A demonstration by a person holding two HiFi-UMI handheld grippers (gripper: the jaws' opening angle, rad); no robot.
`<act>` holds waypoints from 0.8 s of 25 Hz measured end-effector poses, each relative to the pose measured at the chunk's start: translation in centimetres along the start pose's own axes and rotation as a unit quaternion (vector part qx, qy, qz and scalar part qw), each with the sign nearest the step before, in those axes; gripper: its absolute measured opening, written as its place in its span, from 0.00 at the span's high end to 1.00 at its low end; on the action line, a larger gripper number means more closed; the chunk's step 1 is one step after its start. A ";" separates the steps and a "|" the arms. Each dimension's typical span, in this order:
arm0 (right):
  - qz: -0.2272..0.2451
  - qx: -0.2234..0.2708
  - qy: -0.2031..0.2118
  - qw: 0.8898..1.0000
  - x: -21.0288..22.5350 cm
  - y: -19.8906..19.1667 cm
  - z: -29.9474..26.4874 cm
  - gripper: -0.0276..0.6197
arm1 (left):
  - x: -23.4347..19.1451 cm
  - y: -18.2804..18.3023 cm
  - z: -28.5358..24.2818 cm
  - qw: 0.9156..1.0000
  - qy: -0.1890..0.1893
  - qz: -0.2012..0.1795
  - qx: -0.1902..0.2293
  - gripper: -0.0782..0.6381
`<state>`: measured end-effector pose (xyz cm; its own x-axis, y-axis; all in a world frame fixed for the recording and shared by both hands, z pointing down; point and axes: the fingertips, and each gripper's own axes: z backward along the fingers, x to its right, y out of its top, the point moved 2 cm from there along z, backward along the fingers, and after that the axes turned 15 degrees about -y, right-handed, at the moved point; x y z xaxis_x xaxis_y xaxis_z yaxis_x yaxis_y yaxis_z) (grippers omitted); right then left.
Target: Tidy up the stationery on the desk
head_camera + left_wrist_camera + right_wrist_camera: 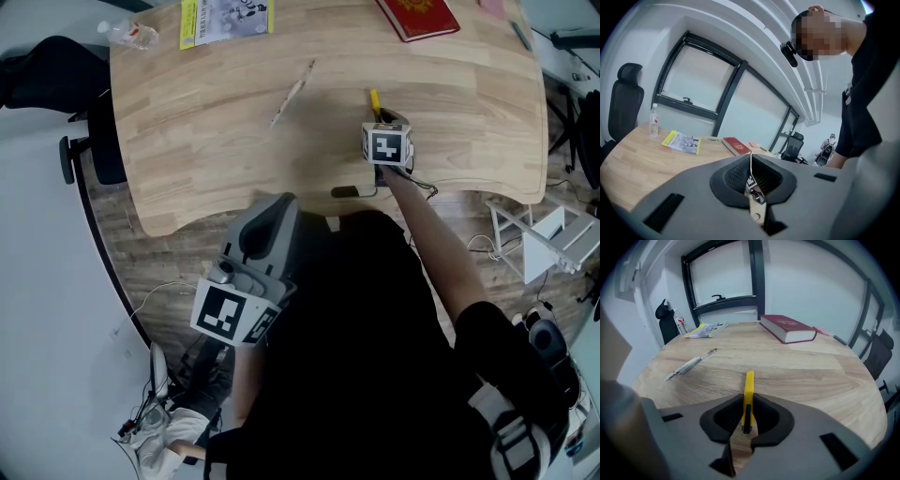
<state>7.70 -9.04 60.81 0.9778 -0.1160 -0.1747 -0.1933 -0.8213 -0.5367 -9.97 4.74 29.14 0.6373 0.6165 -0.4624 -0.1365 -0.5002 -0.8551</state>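
A slim yellow utility knife [374, 98] [748, 387] sticks out from my right gripper [380, 118] [747, 404], which is shut on it just above the wooden desk [206, 141] near its front edge. A pen [291, 94] [691, 363] lies loose on the desk, to the left of that gripper. My left gripper [277, 211] [750, 161] hangs below the desk's front edge, close to my body, its pads meeting with nothing between them.
At the desk's far side lie a red book [419, 17] [787, 328], a yellow-edged booklet [228, 19] [682, 142] and a water bottle [131, 35] [654, 121]. A black office chair [47, 70] stands at the left, a white rack [553, 239] on the floor at the right.
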 end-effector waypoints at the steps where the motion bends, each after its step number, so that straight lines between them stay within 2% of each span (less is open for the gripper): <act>1: -0.006 0.000 -0.004 1.000 0.1 -0.1 -0.1 0.85 | 0.0 -0.1 0.0 1.000 0.001 0.000 -0.001 0.84; 5: -0.028 -0.004 0.002 1.000 0.0 -0.4 -0.4 0.84 | -0.2 -0.6 0.0 1.000 0.007 0.005 -0.011 0.84; 11: 0.002 -0.007 -0.014 1.000 0.3 -0.8 -0.4 0.82 | 0.0 -0.7 0.0 1.000 0.007 0.007 -0.010 0.84; 13: 0.007 -0.004 -0.012 1.000 0.2 -0.7 -0.4 0.77 | 0.0 -0.8 0.0 1.000 0.008 0.007 -0.009 0.84; 20: 0.006 0.000 0.003 1.000 0.2 -0.4 -0.1 0.77 | 0.1 -0.5 -0.3 1.000 0.007 0.003 -0.009 0.84</act>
<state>8.00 -8.78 61.12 0.9760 -0.1288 -0.1753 -0.2044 -0.8195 -0.5354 -9.57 4.88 29.64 0.6472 0.6054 -0.4632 -0.1266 -0.5138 -0.8485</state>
